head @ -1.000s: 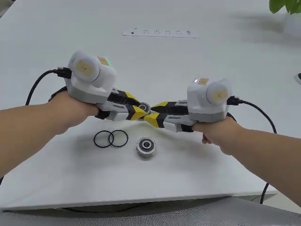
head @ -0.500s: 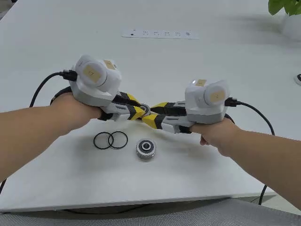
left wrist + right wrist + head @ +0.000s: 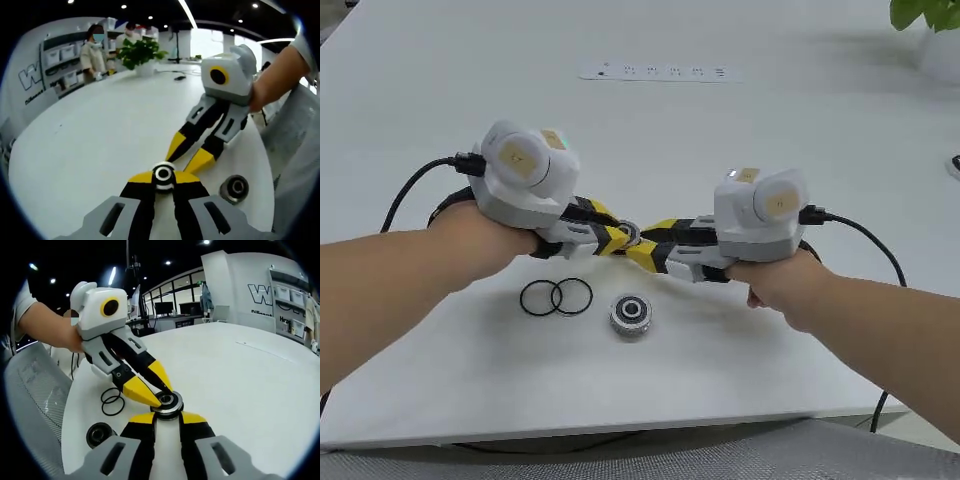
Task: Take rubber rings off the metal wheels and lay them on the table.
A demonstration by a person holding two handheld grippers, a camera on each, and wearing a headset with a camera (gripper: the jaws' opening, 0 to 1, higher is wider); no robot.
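Jaws of the left gripper [image 3: 616,238] pinch a small round silver metal wheel [image 3: 163,174] above the white table [image 3: 740,130]; the right gripper [image 3: 642,250] has its jaws narrowly apart, tips at that same wheel, grip impossible to tell; two thin black rubber rings [image 3: 556,297] lie overlapping on the table, just beside a second dark-rimmed metal wheel [image 3: 631,313].

An open office-like lab — a broad white worktable [image 3: 740,130] with a flat white power strip [image 3: 660,71], a leafy green potted plant [image 3: 140,52], wall shelves of pale storage bins [image 3: 65,65], desk monitors [image 3: 164,307] — under recessed ceiling spotlights [image 3: 124,6].
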